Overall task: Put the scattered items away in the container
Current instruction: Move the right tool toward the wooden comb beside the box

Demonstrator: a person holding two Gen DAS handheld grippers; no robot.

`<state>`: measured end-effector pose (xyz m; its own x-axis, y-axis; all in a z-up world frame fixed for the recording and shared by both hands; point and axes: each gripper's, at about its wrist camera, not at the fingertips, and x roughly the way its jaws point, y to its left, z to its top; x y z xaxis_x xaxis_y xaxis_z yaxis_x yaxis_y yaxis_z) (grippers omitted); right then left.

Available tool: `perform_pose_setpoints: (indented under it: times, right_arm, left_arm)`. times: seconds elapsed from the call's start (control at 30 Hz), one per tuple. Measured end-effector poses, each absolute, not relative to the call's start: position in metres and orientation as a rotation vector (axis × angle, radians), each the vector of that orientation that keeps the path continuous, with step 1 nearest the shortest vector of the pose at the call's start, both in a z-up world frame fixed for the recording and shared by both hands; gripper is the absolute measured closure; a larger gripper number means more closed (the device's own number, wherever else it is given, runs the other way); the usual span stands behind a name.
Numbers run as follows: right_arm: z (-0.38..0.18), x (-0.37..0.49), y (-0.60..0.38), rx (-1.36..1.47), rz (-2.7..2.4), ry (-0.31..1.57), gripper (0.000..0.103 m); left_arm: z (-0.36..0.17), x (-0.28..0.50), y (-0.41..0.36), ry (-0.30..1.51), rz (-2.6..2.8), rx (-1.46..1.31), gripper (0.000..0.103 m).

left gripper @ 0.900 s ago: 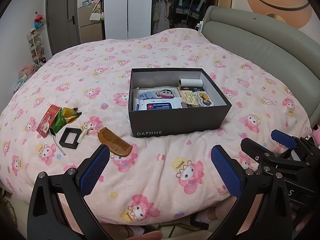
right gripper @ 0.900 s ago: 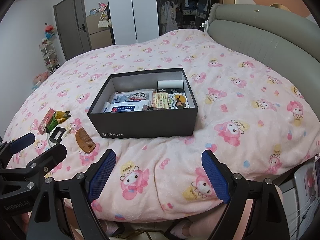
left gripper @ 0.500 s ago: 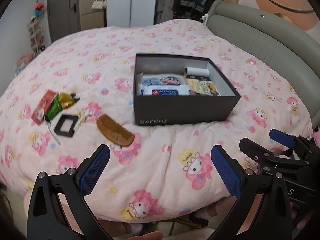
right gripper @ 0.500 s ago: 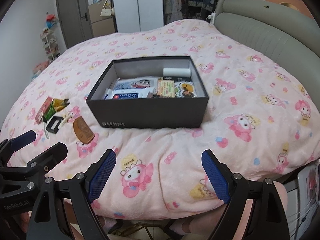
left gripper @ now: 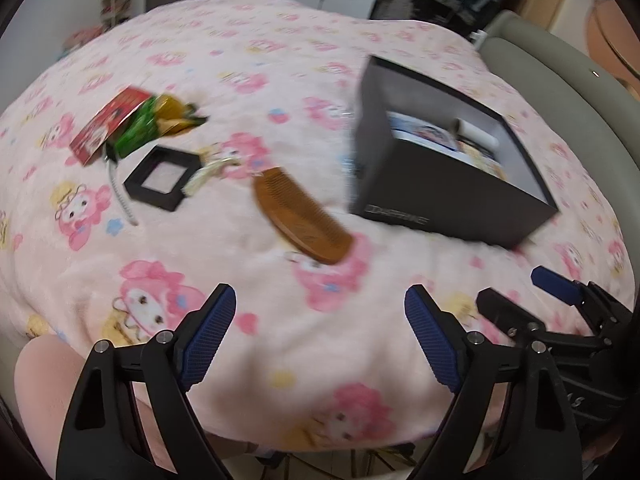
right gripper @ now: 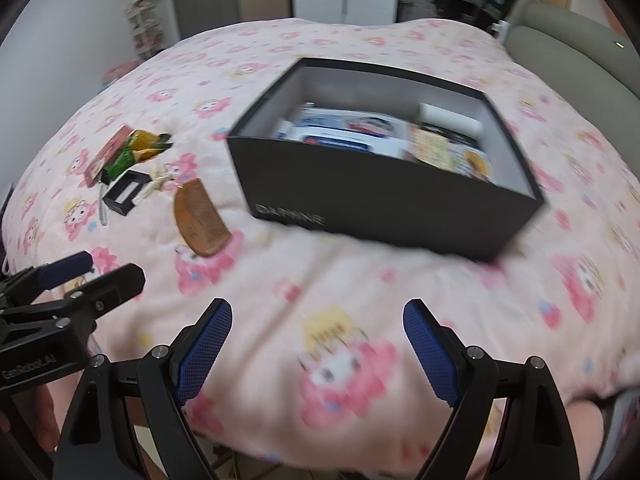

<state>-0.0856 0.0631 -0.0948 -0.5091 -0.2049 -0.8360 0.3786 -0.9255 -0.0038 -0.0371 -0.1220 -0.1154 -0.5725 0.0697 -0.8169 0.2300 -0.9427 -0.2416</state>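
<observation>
A black box (left gripper: 448,196) (right gripper: 384,204) stands on the pink bed, holding packets and a white roll. Left of it lie a brown wooden comb (left gripper: 300,216) (right gripper: 200,216), a small black square frame (left gripper: 162,178) (right gripper: 124,194), a pale keychain (left gripper: 208,170), a red packet (left gripper: 108,124) and green and yellow wrappers (left gripper: 160,120) (right gripper: 138,146). My left gripper (left gripper: 320,320) hangs open above the blanket, just short of the comb, nothing between its blue pads. My right gripper (right gripper: 318,332) is open too, in front of the box. Each gripper shows at the other view's edge.
The pink patterned blanket (left gripper: 280,340) covers the whole bed. A grey padded headboard (left gripper: 560,80) runs along the right. A door, white wardrobe and shelves stand beyond the far side. A person's knee (left gripper: 44,384) shows at the lower left.
Both grippers have moved forward and tilted down toward the bed. The left view has swung left, so the comb and scattered items now sit nearer its centre. Nothing was picked up.
</observation>
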Motion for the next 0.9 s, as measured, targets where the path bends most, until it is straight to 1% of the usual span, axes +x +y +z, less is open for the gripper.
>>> perform_pose_setpoints:
  times: [0.1,0.13,0.17,0.27,0.37,0.43,0.47,0.5,0.53,0.57,0.63,0.7,0.73,0.77,0.8,0.83,0.9]
  right_arm:
    - [-0.099,-0.103,0.041,1.293,-2.418,0.283,0.016]
    - [-0.104,-0.11,0.034,1.31,-2.39,0.268,0.016]
    - [-0.109,-0.116,0.026,1.327,-2.363,0.253,0.016]
    - [-0.124,-0.13,0.007,1.384,-2.281,0.197,0.016]
    - [-0.143,-0.137,-0.013,1.412,-2.213,0.183,0.016]
    - [-0.156,-0.143,-0.02,1.442,-2.181,0.162,0.017]
    - [-0.163,-0.146,-0.023,1.457,-2.165,0.151,0.019]
    - [-0.168,-0.149,-0.024,1.47,-2.154,0.124,0.023]
    - [-0.173,-0.152,-0.024,1.483,-2.142,0.098,0.026]
    - [-0.177,-0.154,-0.024,1.495,-2.131,0.072,0.028]
    - [-0.182,-0.155,-0.026,1.494,-2.15,0.076,0.036]
    - [-0.183,-0.155,-0.027,1.487,-2.164,0.071,0.039]
    - [-0.182,-0.155,-0.027,1.48,-2.169,0.063,0.045]
    - [-0.18,-0.154,-0.027,1.474,-2.174,0.056,0.049]
    - [-0.179,-0.154,-0.028,1.467,-2.179,0.049,0.058]
    - [-0.178,-0.153,-0.028,1.461,-2.183,0.042,0.063]
    - [-0.176,-0.151,-0.027,1.455,-2.183,0.025,0.068]
  left_arm:
    - [-0.134,-0.056,-0.149,0.536,-2.598,1.444,0.02]
    - [-0.141,-0.063,-0.156,0.547,-2.574,1.467,0.024]
    - [-0.147,-0.07,-0.164,0.557,-2.549,1.489,0.025]
    - [-0.156,-0.093,-0.181,0.583,-2.523,1.528,0.027]
    - [-0.161,-0.124,-0.191,0.53,-2.548,1.542,0.03]
    - [-0.17,-0.148,-0.193,0.468,-2.517,1.599,0.038]
    - [-0.174,-0.157,-0.192,0.429,-2.518,1.606,0.041]
    - [-0.179,-0.166,-0.191,0.397,-2.52,1.614,0.045]
    - [-0.183,-0.17,-0.19,0.407,-2.532,1.624,0.048]
    - [-0.187,-0.174,-0.188,0.418,-2.544,1.634,0.05]
    - [-0.194,-0.177,-0.187,0.438,-2.566,1.648,0.05]
    - [-0.198,-0.175,-0.187,0.439,-2.588,1.645,0.056]
    - [-0.197,-0.173,-0.188,0.449,-2.599,1.641,0.062]
    - [-0.195,-0.171,-0.189,0.458,-2.61,1.637,0.066]
    - [-0.194,-0.17,-0.19,0.464,-2.613,1.624,0.068]
    - [-0.193,-0.168,-0.193,0.47,-2.613,1.613,0.068]
    - [-0.194,-0.166,-0.196,0.486,-2.61,1.6,0.068]
